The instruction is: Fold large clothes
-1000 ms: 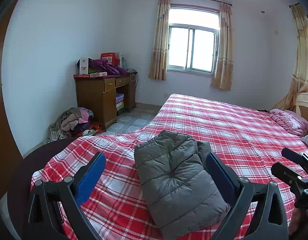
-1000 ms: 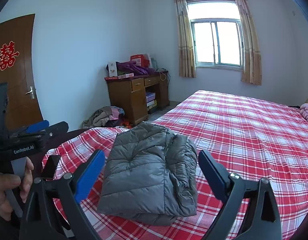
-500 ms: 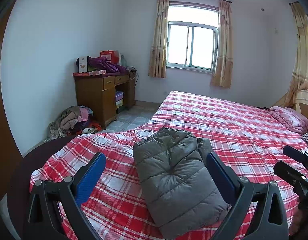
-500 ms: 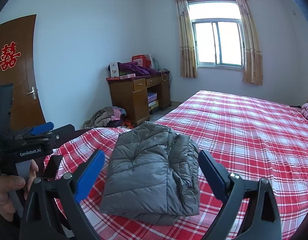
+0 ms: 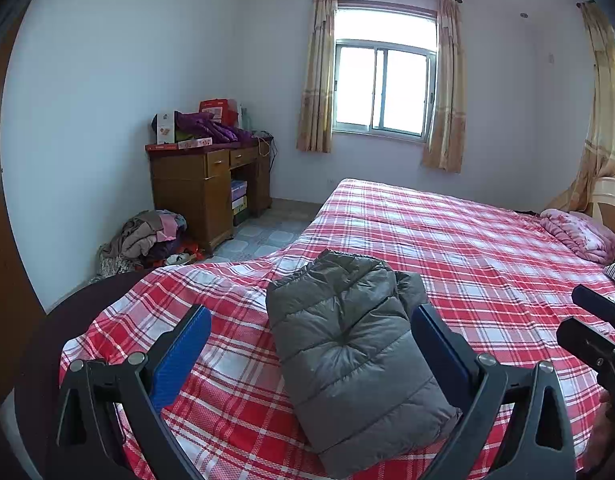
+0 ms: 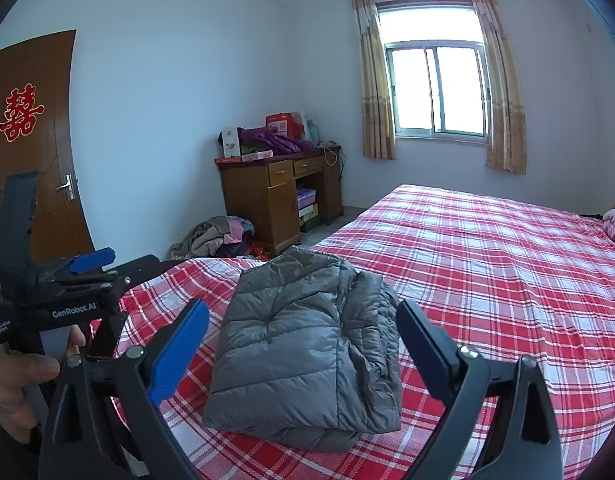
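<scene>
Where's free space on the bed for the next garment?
Bare plaid bed runs from the folded jacket toward the window-side edge and right toward the pink quilt. Crowded: near corner, with the jacket and both open grippers, left and right.

White walls [image 5: 107, 80] and ceiling with recessed spotlights. One sliding window [image 5: 383, 88], daylight bright through it, flanked by beige curtains [image 5: 317, 68] on a dark rod. Wooden desk [image 5: 205, 184] against the left wall, its top piled with boxes and purple cloth. Heap of clothes [image 5: 147, 238] on the tiled floor [image 5: 263, 236] beside it. Large bed [image 5: 447, 240] under a red plaid sheet. Brown door [image 6: 27, 140] bearing a red paper emblem.
</scene>
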A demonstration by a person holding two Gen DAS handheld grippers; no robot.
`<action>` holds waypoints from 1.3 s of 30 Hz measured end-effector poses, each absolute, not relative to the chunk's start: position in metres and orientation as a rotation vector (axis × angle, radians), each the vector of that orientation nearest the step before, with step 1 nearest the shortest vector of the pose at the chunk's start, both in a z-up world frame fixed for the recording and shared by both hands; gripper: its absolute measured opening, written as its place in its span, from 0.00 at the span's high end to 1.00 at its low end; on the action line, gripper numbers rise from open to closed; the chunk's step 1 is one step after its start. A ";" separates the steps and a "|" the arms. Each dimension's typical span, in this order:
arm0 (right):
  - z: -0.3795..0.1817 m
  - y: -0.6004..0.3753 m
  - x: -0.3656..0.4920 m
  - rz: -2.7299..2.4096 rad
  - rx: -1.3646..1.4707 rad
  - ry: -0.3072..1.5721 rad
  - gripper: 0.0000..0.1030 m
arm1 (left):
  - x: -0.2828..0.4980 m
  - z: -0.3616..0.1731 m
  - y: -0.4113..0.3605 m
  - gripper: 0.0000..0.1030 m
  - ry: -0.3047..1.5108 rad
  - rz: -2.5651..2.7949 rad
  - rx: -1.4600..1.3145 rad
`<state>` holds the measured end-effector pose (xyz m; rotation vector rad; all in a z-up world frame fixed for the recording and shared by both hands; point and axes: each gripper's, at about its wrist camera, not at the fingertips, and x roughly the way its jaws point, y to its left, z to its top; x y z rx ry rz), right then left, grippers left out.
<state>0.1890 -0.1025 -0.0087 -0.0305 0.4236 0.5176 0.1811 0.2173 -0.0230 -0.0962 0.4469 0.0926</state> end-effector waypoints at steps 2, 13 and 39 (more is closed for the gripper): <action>-0.009 -0.102 0.189 0.517 -0.032 0.423 0.06 | 0.181 -0.024 0.218 0.03 0.450 0.094 -0.095; -0.008 -0.104 0.188 0.516 -0.028 0.423 0.06 | 0.183 -0.025 0.218 0.03 0.455 0.098 -0.089; -0.012 -0.110 0.190 0.510 -0.026 0.419 0.06 | 0.195 -0.043 0.212 0.02 0.520 0.116 -0.058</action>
